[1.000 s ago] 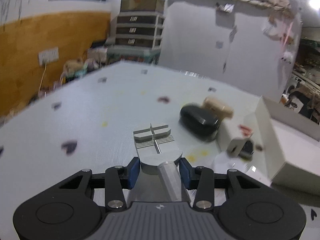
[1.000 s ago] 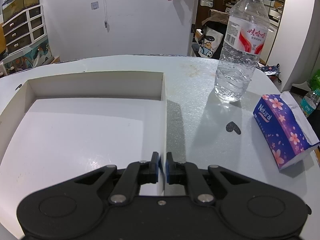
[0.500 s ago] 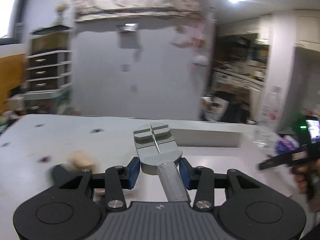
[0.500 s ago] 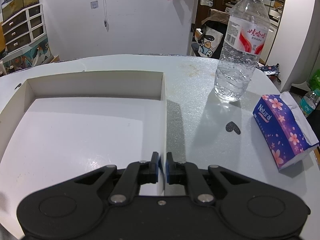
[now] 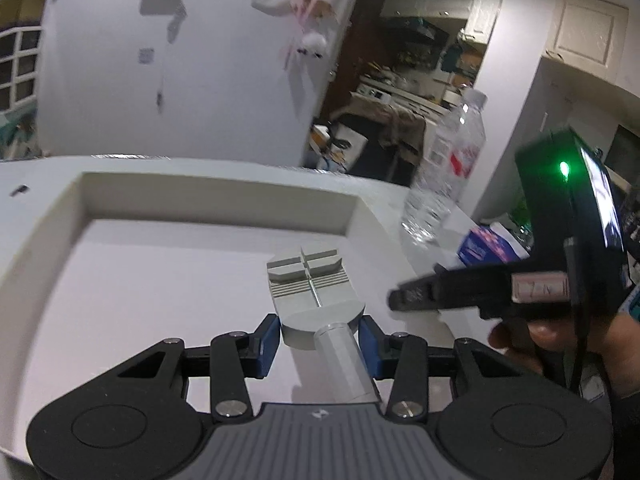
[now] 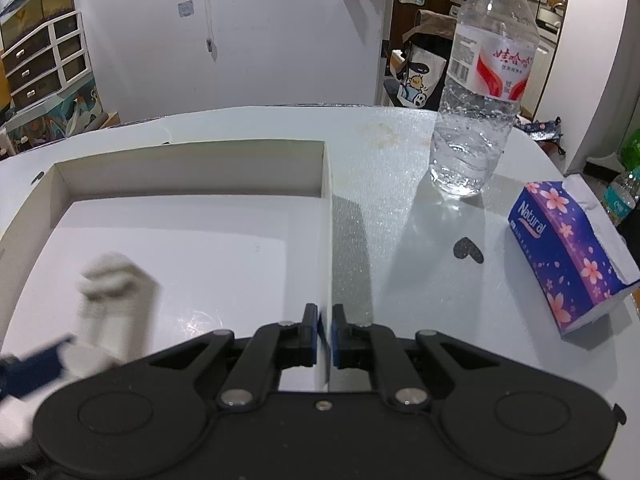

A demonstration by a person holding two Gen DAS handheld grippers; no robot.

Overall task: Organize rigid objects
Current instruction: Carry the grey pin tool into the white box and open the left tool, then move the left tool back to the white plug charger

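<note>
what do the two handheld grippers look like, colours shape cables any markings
Both are black two-finger linkage tools with silver pivot screws, round discs at each side and blue pads. The left tool has a ribbed grey centre plate with a small logo. The right tool is black throughout; from the left wrist view its body carries a green light, a small screen and a black cable.

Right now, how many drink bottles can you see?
2: a clear water bottle standing on the table right of the white box, and a smaller bottle at the far right edge. Others may be hidden.
</note>
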